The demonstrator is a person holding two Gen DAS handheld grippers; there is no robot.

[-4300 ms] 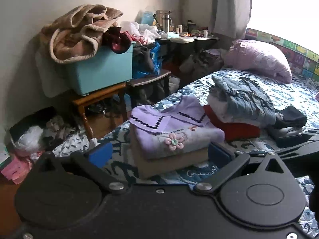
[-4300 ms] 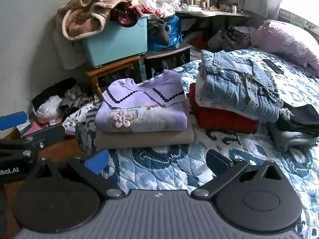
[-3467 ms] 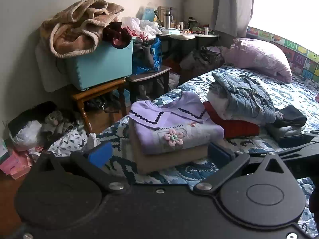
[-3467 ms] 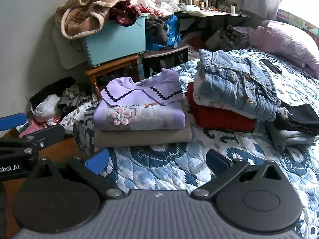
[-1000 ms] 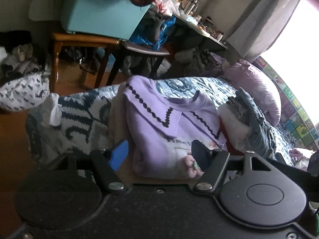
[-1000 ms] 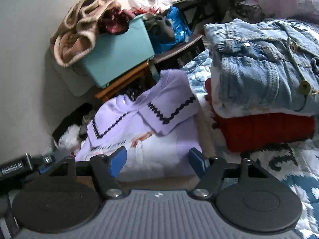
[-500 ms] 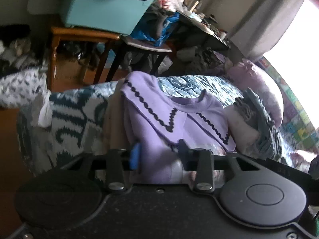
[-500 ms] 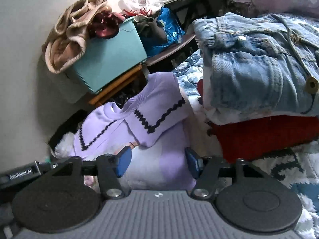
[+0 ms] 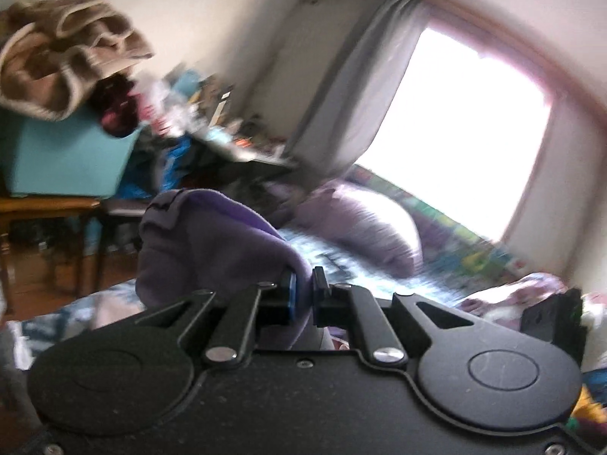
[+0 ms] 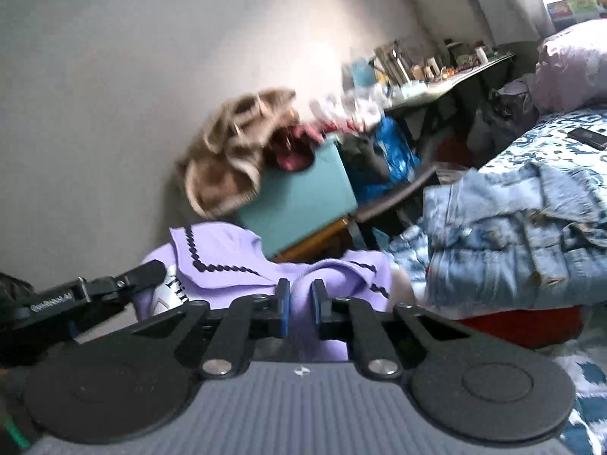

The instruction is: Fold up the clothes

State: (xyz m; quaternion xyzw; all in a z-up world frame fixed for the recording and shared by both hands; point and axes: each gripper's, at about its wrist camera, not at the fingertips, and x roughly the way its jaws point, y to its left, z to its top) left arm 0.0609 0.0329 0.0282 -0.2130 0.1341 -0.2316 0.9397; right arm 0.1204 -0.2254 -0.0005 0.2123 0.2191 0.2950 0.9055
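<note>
A lilac sweater (image 9: 212,242) with black zigzag trim bunches up in front of my left gripper (image 9: 303,295), which is shut on its fabric. My right gripper (image 10: 301,307) is shut on another fold of the same lilac sweater (image 10: 227,254), lifted off the bed. The left gripper's body (image 10: 87,295) shows at the left of the right wrist view, pinching the sweater's far side. To the right lies a denim jacket (image 10: 523,239) on top of a red garment (image 10: 531,322). Both views are blurred by motion.
A teal box (image 10: 299,204) on a wooden stool carries a brown blanket (image 10: 235,151). A cluttered desk (image 10: 447,79) stands by the wall. A pink pillow (image 9: 364,223) lies on the blue patterned bedspread (image 10: 561,144) under a bright window (image 9: 463,144).
Both grippers have closed on the lilac sweater and raised it off the folded stack. Both cameras have tilted upward, showing more wall and window.
</note>
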